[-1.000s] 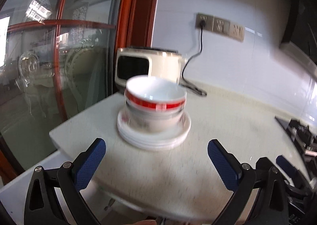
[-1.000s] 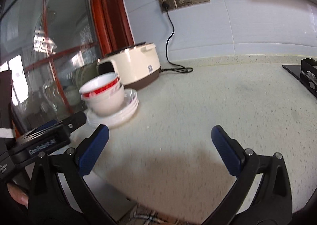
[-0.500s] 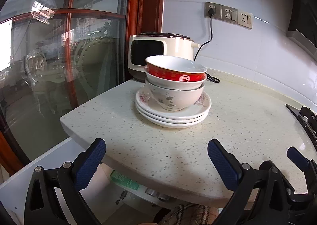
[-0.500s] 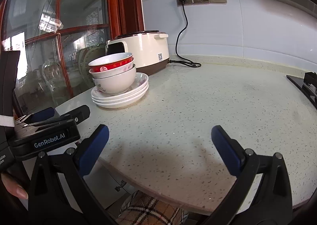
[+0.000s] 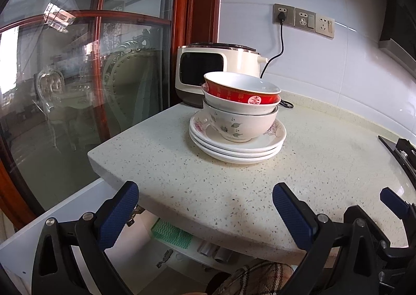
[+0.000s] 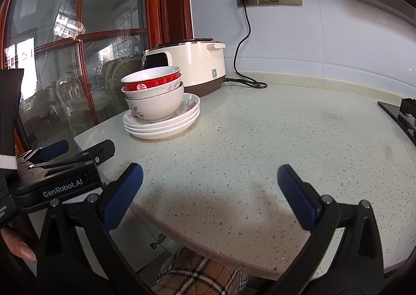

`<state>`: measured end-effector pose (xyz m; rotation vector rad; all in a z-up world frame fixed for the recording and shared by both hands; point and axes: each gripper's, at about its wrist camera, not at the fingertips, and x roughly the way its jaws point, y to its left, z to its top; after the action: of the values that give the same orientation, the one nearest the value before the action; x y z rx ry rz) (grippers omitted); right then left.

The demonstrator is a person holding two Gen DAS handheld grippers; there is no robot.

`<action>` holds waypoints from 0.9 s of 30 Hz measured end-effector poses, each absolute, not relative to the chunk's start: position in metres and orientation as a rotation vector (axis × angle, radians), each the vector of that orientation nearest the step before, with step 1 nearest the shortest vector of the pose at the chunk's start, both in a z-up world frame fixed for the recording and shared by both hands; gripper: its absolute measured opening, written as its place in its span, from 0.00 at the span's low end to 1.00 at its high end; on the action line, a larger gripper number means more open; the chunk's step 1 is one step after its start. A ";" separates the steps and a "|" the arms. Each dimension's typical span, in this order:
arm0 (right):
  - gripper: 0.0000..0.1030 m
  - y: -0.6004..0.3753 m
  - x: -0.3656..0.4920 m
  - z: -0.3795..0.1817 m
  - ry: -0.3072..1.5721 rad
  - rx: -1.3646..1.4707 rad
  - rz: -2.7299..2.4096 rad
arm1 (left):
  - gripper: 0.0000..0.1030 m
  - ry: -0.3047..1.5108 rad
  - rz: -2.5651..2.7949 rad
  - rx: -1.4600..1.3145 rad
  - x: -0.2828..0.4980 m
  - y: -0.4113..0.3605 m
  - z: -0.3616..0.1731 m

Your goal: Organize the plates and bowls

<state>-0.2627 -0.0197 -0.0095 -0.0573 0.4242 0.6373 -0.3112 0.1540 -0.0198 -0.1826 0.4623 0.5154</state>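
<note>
Left wrist view first: the left claw hangs spread wide over the near edge of the speckled table, gripping nothing. Dead ahead, near the table's left edge, sits a stack of plates, three of them, the top one flowered. Standing on them is the floral bowl, with a white bowl nested in it and the red-banded bowl on top. Just behind the stack stands a cream rice cooker at the back left corner, its black cord running up to the wall sockets. Glass doors in red wood frames fill the left side.

Over to the right wrist view: the right claw is spread wide too, empty, poised over the near edge. The plates and bowls sit well ahead and to its left, toward the left edge, rice cooker right behind them. The left claw's black body shows at lower left, beside the table's left corner, with a fingertip of the person below it. A plaid garment peeks out under the near edge.
</note>
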 end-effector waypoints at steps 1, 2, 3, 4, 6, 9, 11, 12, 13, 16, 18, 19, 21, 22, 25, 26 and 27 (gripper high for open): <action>1.00 -0.020 -0.263 -0.010 0.425 -0.056 0.636 | 1.00 0.463 0.518 -0.182 -0.311 0.152 -0.020; 1.00 -0.020 -0.263 -0.010 0.425 -0.055 0.636 | 1.00 0.464 0.517 -0.182 -0.311 0.152 -0.020; 1.00 -0.020 -0.263 -0.010 0.425 -0.055 0.636 | 1.00 0.465 0.517 -0.182 -0.311 0.151 -0.020; 1.00 -0.020 -0.263 -0.010 0.425 -0.055 0.636 | 1.00 0.465 0.517 -0.181 -0.312 0.151 -0.021; 1.00 -0.021 -0.264 -0.010 0.426 -0.055 0.636 | 1.00 0.467 0.516 -0.180 -0.312 0.150 -0.021; 1.00 -0.021 -0.264 -0.010 0.426 -0.054 0.637 | 1.00 0.469 0.515 -0.178 -0.312 0.151 -0.022; 1.00 -0.021 -0.264 -0.010 0.427 -0.053 0.638 | 1.00 0.471 0.516 -0.178 -0.312 0.150 -0.022; 1.00 -0.022 -0.264 -0.010 0.428 -0.053 0.640 | 1.00 0.472 0.515 -0.178 -0.312 0.151 -0.023; 1.00 -0.022 -0.264 -0.010 0.430 -0.053 0.641 | 1.00 0.473 0.513 -0.178 -0.312 0.152 -0.023; 1.00 -0.022 -0.265 -0.010 0.431 -0.053 0.642 | 1.00 0.474 0.512 -0.178 -0.313 0.153 -0.023; 1.00 -0.022 -0.265 -0.011 0.433 -0.053 0.643 | 1.00 0.475 0.513 -0.178 -0.313 0.153 -0.024; 1.00 -0.022 -0.266 -0.011 0.434 -0.053 0.643 | 1.00 0.476 0.513 -0.180 -0.313 0.153 -0.024; 1.00 -0.021 -0.266 -0.011 0.436 -0.052 0.645 | 1.00 0.478 0.512 -0.182 -0.313 0.153 -0.026; 1.00 -0.021 -0.266 -0.011 0.436 -0.051 0.646 | 1.00 0.478 0.514 -0.182 -0.313 0.153 -0.026; 1.00 -0.021 -0.266 -0.012 0.439 -0.050 0.647 | 1.00 0.479 0.516 -0.180 -0.314 0.152 -0.027; 1.00 -0.021 -0.266 -0.012 0.440 -0.050 0.647 | 1.00 0.479 0.517 -0.181 -0.314 0.152 -0.027; 1.00 -0.021 -0.266 -0.012 0.440 -0.050 0.647 | 1.00 0.479 0.518 -0.180 -0.314 0.151 -0.027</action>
<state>-0.2659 -0.0212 -0.0117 -0.0498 0.4400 0.6474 -0.3136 0.1512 -0.0265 -0.1803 0.4790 0.5184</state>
